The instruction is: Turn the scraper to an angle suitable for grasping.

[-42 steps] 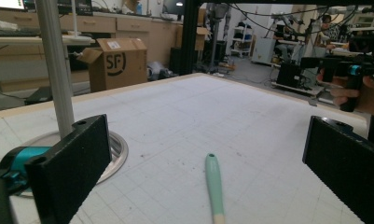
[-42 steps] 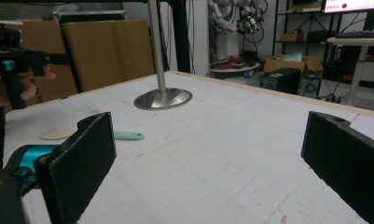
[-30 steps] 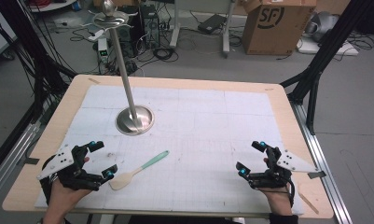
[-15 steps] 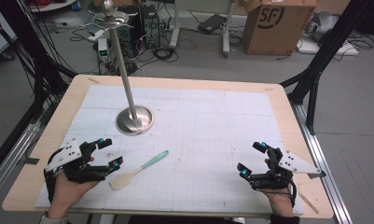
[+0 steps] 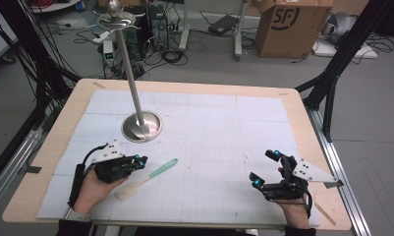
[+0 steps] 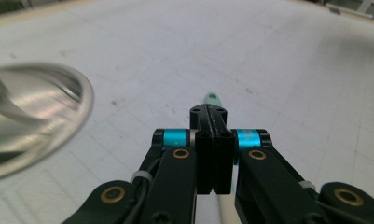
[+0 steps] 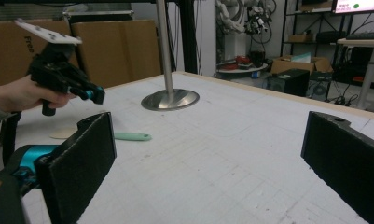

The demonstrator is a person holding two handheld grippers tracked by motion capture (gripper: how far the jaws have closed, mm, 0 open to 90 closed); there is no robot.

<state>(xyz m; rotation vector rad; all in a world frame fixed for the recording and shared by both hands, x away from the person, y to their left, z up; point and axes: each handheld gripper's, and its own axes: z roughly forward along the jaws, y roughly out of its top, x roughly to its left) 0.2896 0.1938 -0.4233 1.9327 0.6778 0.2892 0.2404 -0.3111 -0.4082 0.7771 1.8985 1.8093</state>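
The left gripper (image 5: 140, 161), jaws pressed together and empty, is hovering just above the pale wooden spatula with a mint-green handle (image 5: 146, 179), whose long axis is running forward-right. The right gripper (image 5: 264, 169), jaws wide apart, is waiting well away. The right gripper view is revealing that the left gripper (image 7: 97, 94) is clear of the spatula (image 7: 131, 136).

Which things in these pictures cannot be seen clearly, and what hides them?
- Pale spatula with green handle: in the left gripper view, the shut left gripper covers most of it.
- Steel round-based stand: top cut off by the upper edge in the right gripper view.
- Spatula's blade: in the right gripper view, partly behind the open right gripper's jaw.
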